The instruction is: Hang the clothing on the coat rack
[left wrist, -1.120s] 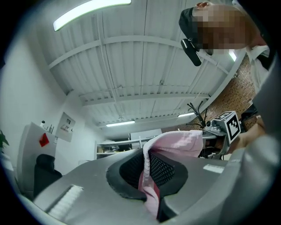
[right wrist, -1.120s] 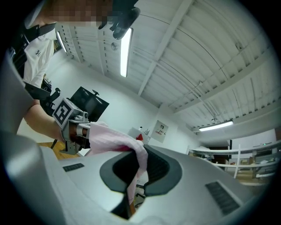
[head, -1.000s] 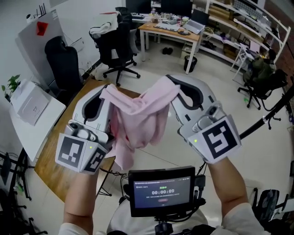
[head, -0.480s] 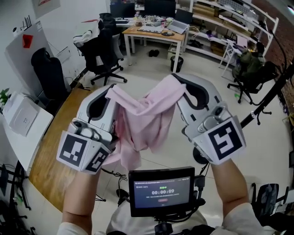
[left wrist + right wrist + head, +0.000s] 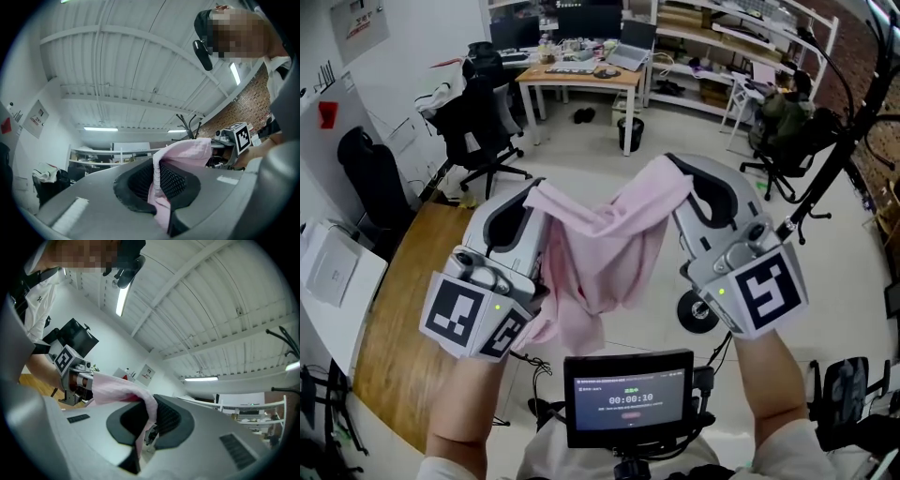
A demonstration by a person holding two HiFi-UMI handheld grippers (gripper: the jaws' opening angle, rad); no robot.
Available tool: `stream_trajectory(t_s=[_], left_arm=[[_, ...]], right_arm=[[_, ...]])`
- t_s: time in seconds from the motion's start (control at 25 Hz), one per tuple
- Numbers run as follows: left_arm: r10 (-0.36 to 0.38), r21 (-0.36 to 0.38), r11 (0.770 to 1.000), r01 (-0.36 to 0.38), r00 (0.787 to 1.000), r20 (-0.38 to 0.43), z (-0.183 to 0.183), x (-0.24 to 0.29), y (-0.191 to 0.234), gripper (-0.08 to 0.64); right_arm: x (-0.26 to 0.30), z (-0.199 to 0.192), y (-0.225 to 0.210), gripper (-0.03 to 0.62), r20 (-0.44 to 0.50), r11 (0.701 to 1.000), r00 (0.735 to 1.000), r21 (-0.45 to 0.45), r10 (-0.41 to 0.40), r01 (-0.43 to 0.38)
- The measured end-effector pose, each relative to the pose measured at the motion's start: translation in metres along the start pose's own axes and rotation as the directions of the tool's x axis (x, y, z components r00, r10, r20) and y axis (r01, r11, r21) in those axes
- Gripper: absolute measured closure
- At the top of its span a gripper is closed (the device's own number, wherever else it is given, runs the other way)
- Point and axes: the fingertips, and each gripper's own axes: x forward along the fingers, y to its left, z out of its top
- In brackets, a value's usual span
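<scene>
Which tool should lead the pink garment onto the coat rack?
Right, probably: the coat rack stands on the right tool's side, farther from the left tool; both clamp the pink garment.

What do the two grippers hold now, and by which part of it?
Both hold the pink garment: the left gripper pinches one end of its upper edge, the right gripper the other end; it sags between them.

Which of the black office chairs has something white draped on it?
The black chair just left of the wooden desk at the far wall: a white cloth hangs off its side; no other chair shows one.
</scene>
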Motion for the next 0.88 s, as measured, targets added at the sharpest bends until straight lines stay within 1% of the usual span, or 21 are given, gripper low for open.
stream_trajectory(t_s=[0.2,0.32,0.48,0.6,0.72,0.8,0.88], left_arm=[[-0.05,-0.024,0.998,0.051,0.998,0.031,0.002,0.033,-0.025,0.54],[-0.069,-0.035,0.997,0.071,0.997,0.044,0.002,0.051,-0.042,0.54],[-0.107,-0.07,0.991,0.11,0.993,0.046,-0.01,0.071,-0.064,0.541],[-0.138,-0.114,0.983,0.141,0.99,0.033,-0.025,0.081,-0.061,0.541],[-0.161,-0.144,0.977,0.16,0.987,0.005,-0.041,0.086,-0.054,0.541],[-0.207,-0.163,0.965,0.207,0.978,0.013,-0.049,0.095,-0.062,0.541],[-0.275,-0.183,0.943,0.278,0.961,0.038,-0.054,0.111,-0.078,0.541]], right_arm=[[-0.029,-0.005,-0.033,0.572,-0.034,0.998,0.997,-0.011,-0.064,0.063],[-0.048,-0.011,-0.05,0.572,-0.052,0.997,0.995,-0.011,-0.082,0.081],[-0.076,-0.026,-0.062,0.572,-0.115,0.993,0.986,-0.015,-0.12,0.119],[-0.079,-0.034,-0.069,0.572,-0.139,0.987,0.977,-0.027,-0.161,0.159],[-0.074,-0.044,-0.071,0.572,-0.154,0.983,0.971,-0.016,-0.184,0.183],[-0.084,-0.051,-0.076,0.572,-0.185,0.973,0.955,-0.02,-0.231,0.231],[-0.102,-0.055,-0.086,0.572,-0.223,0.954,0.928,-0.042,-0.298,0.296]])
